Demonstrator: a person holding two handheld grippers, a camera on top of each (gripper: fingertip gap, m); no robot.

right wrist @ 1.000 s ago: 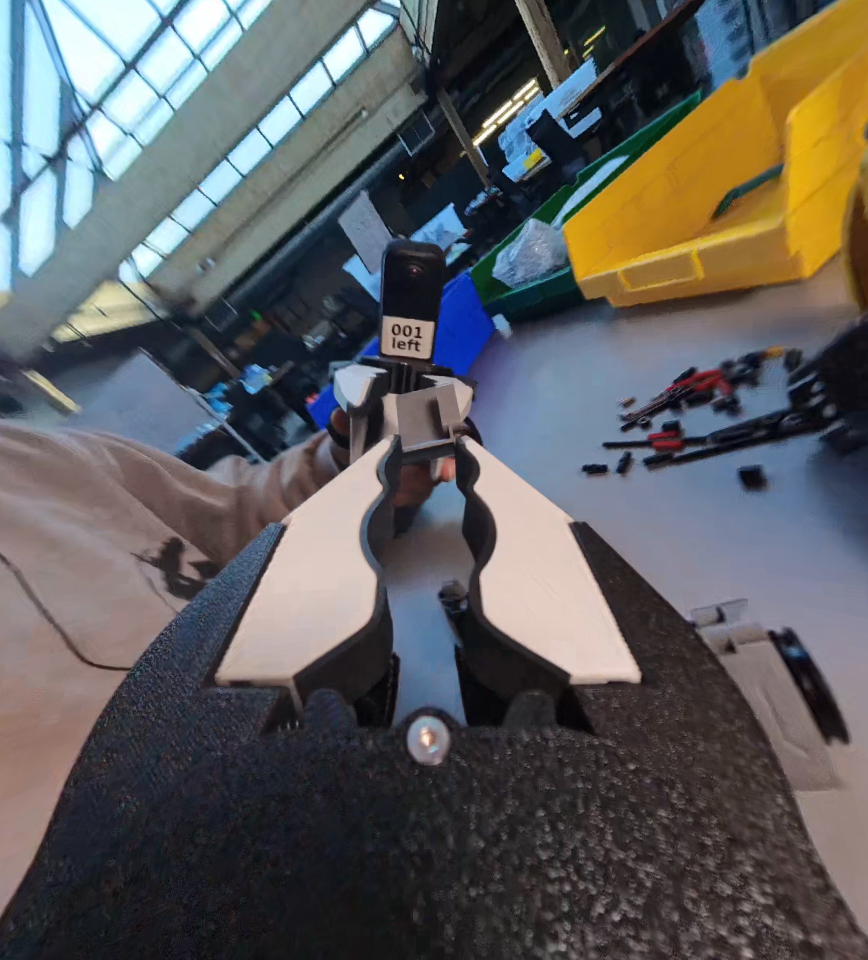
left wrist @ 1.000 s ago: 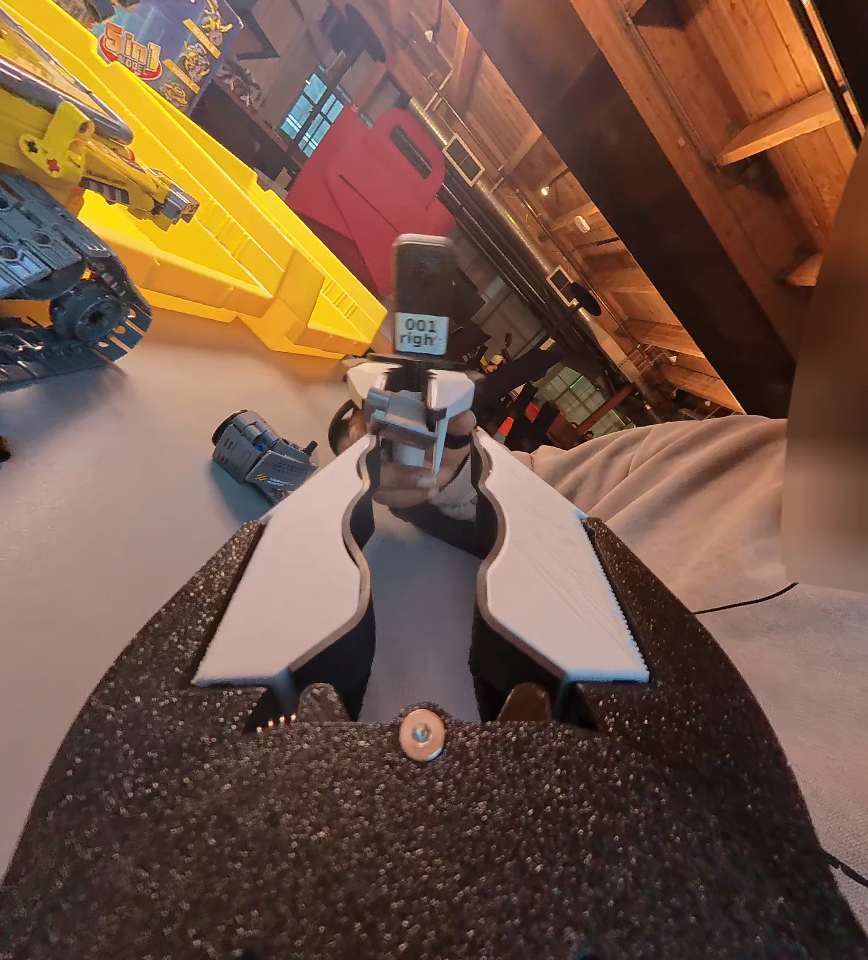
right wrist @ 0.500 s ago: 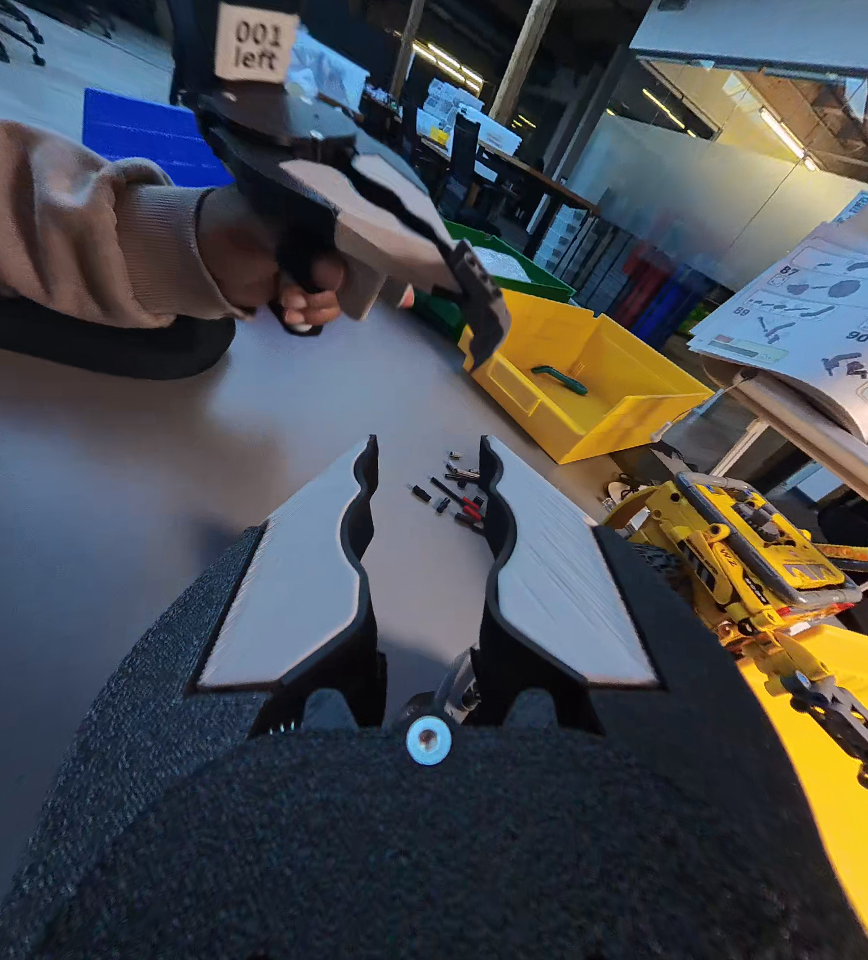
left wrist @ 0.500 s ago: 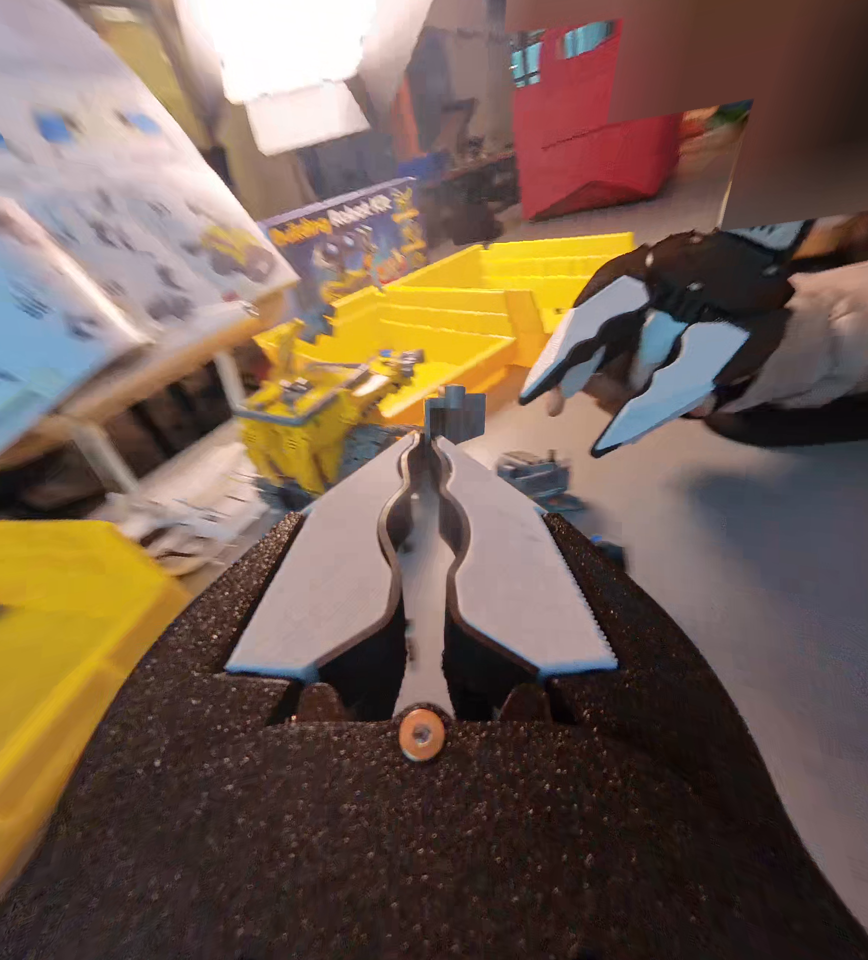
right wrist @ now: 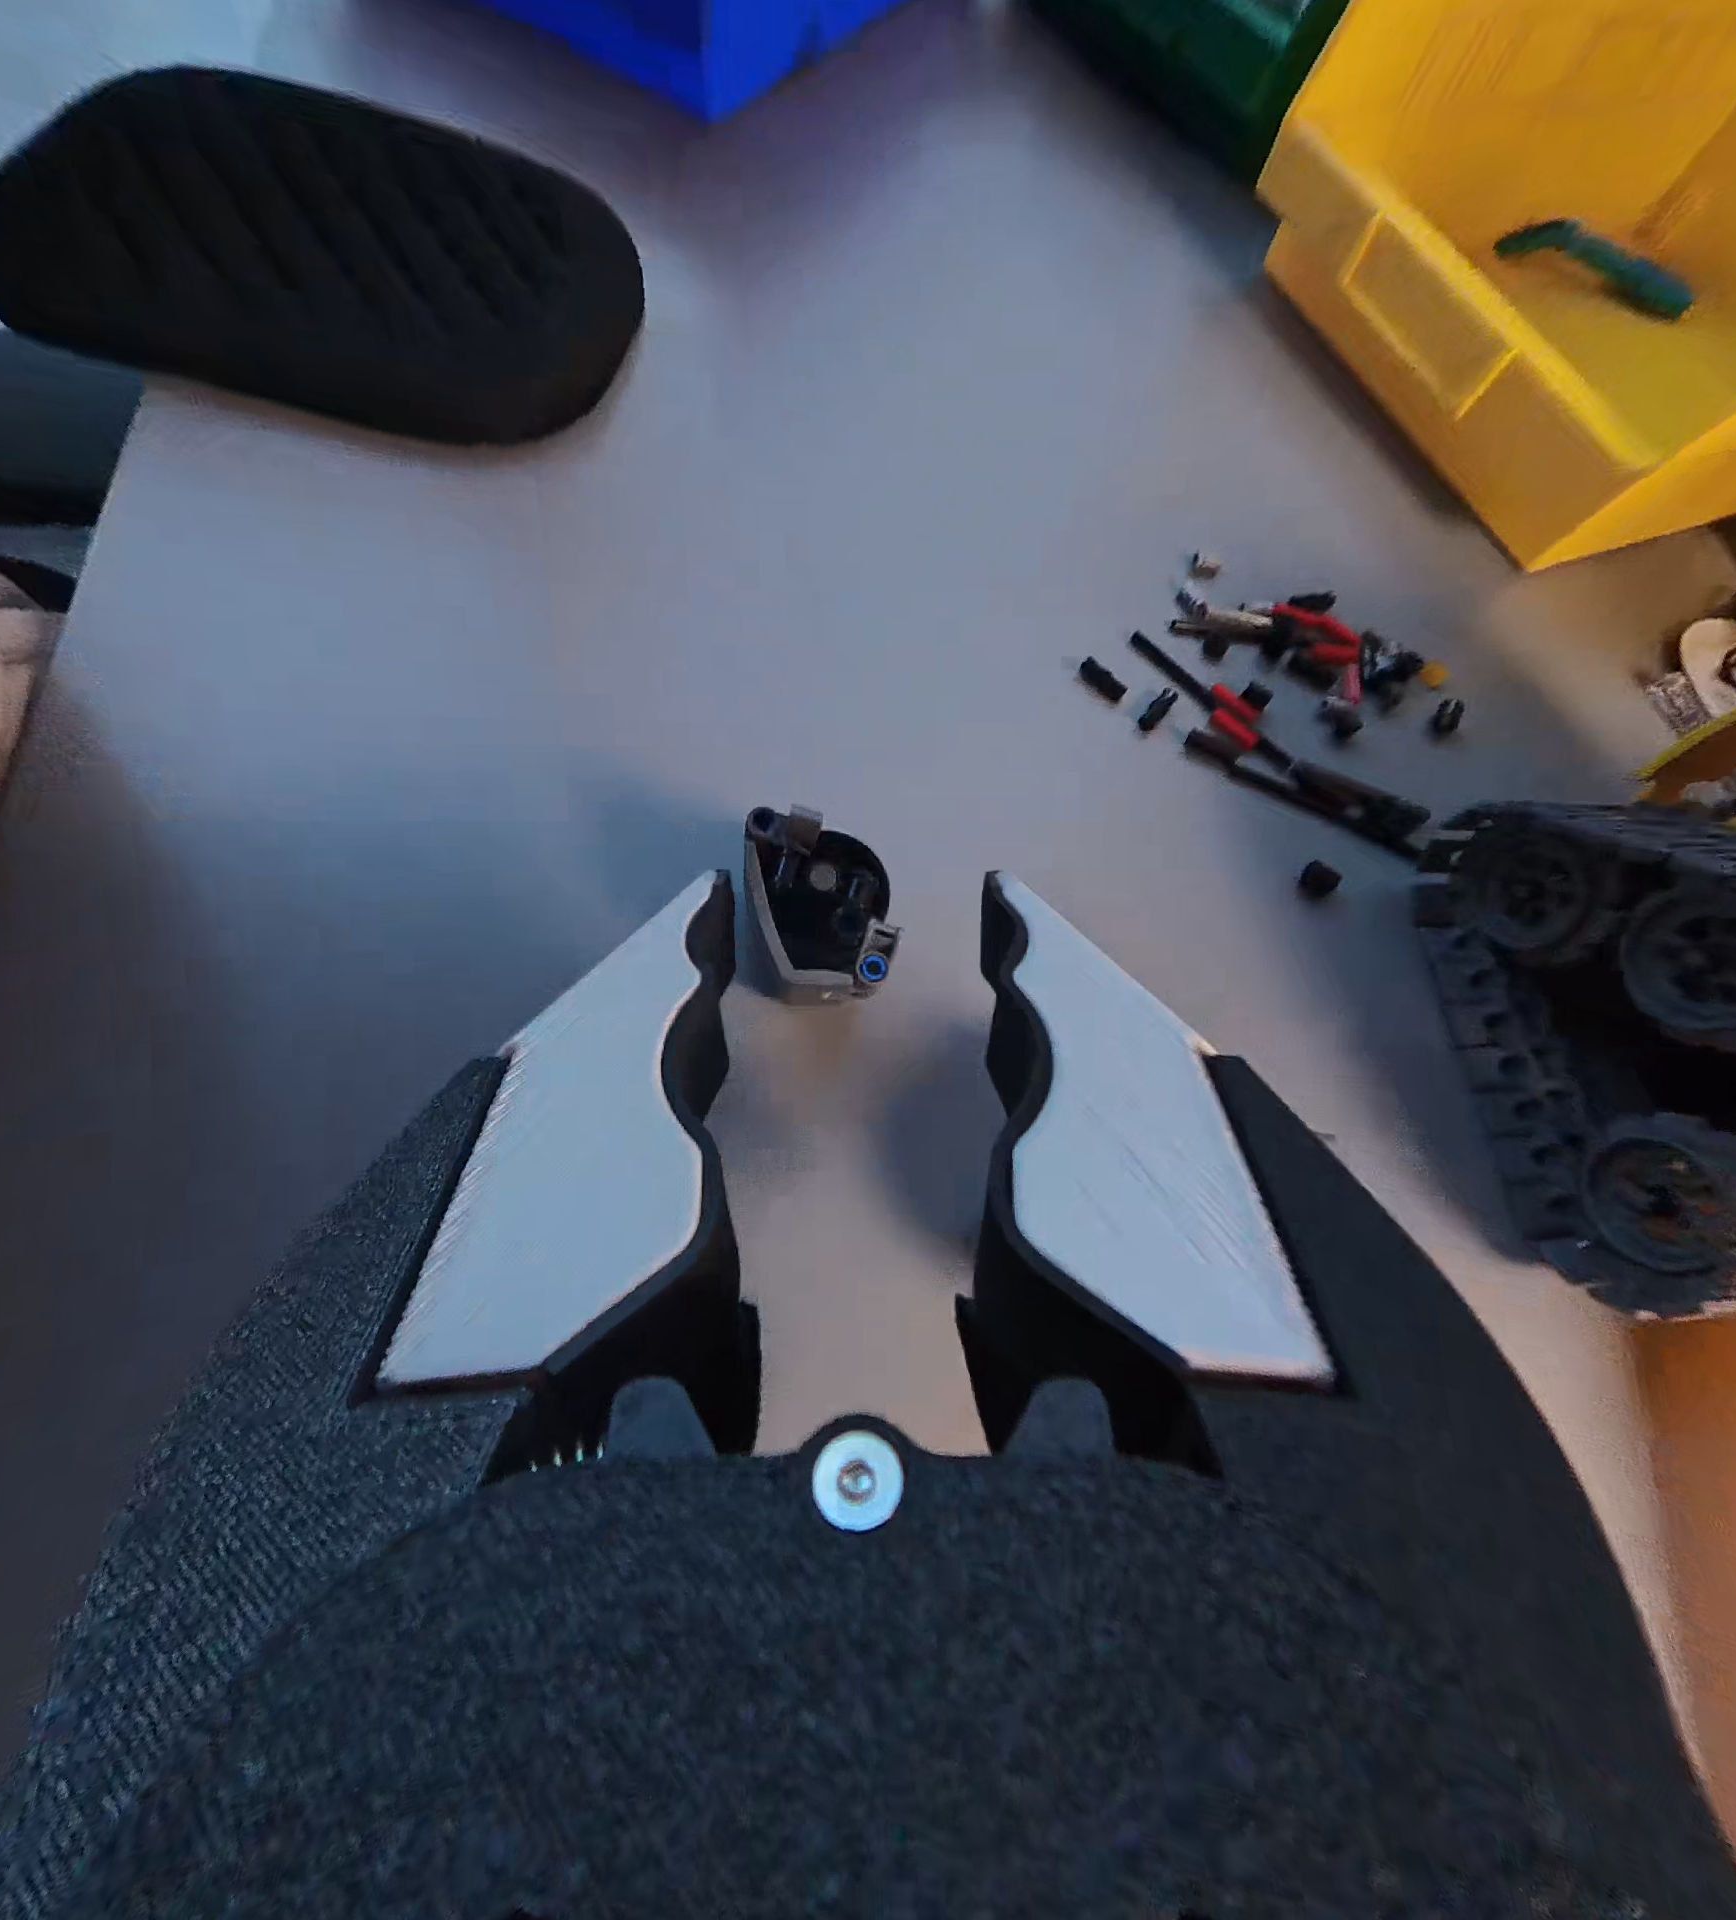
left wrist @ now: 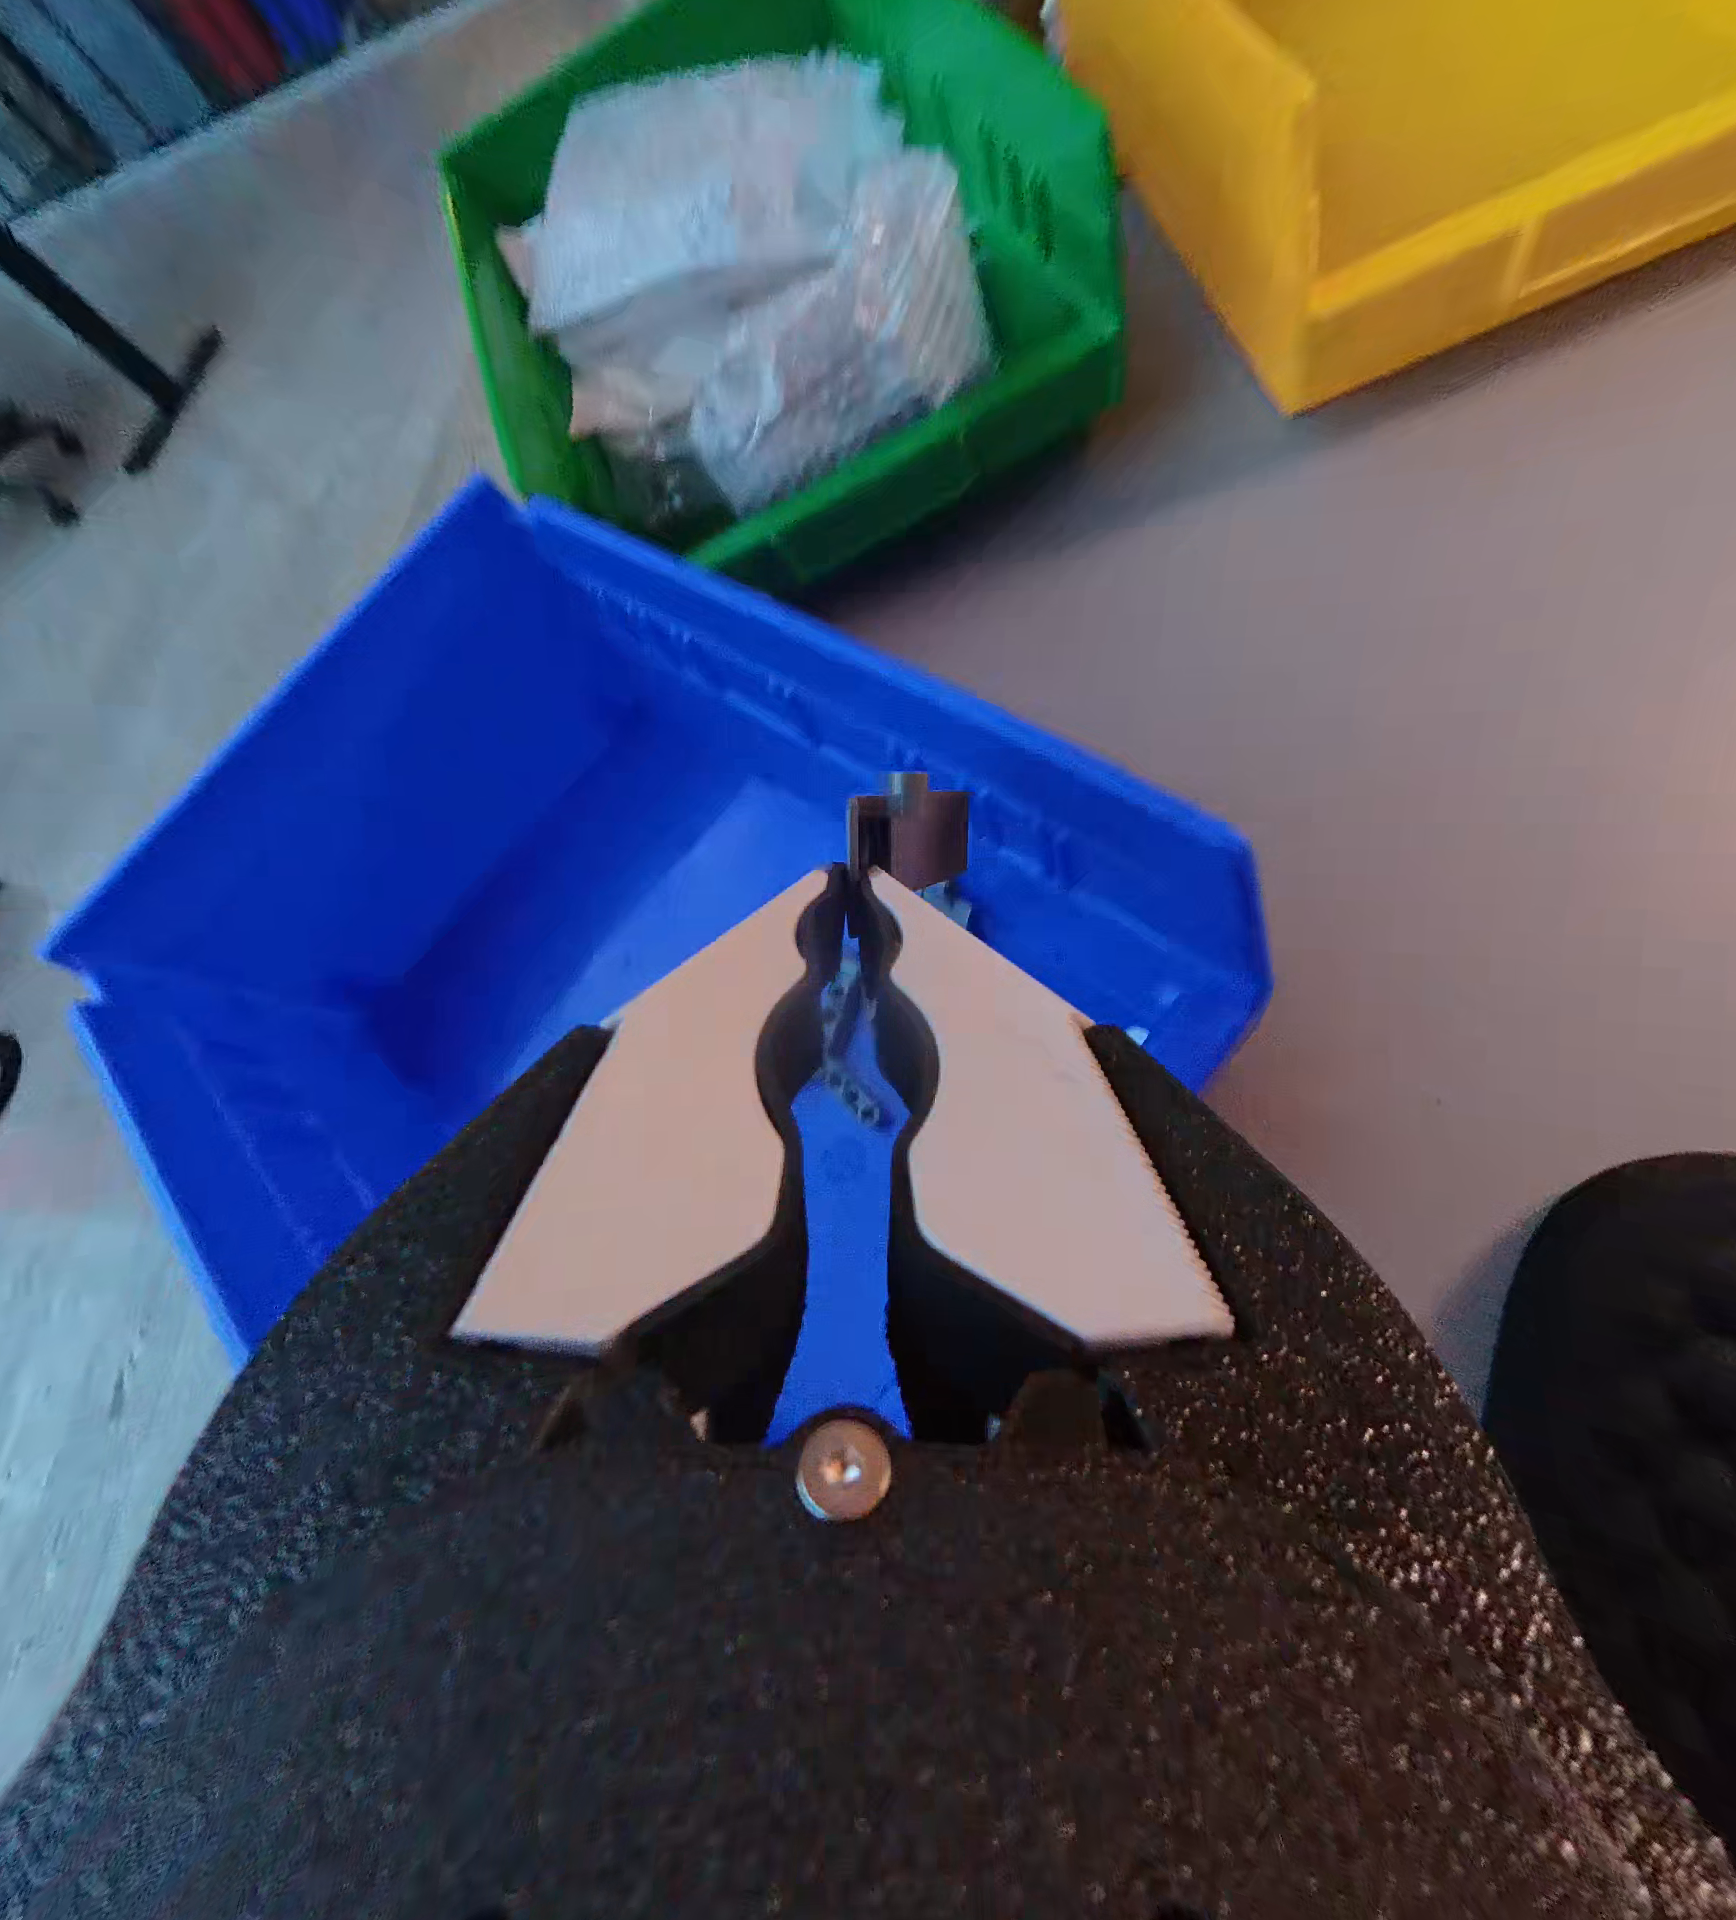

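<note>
My left gripper (left wrist: 859, 883) is shut on a small dark grey toy brick part (left wrist: 911, 836) and holds it above the blue bin (left wrist: 376, 810), near the bin's right wall. A few small grey pieces lie on the bin floor under the fingers. My right gripper (right wrist: 853, 894) is open and empty, low over the grey table. A dark grey and black round toy assembly (right wrist: 817, 904) lies on the table just beyond its fingertips, close to the left finger (right wrist: 625, 1049).
A green bin (left wrist: 1040, 312) of clear plastic bags and a yellow bin (left wrist: 1466, 208) stand behind the blue one. In the right wrist view there are a pile of small black and red pins (right wrist: 1279, 675), a tracked toy vehicle (right wrist: 1653, 1039), a yellow bin (right wrist: 1570, 343) and a black armrest pad (right wrist: 303, 249). The grippers' ends are close to 45 centimeters from one another.
Both grippers have swung apart and tipped downward. The left one moved with its grey part to above the blue bin. The right one has opened wider over the round assembly.
</note>
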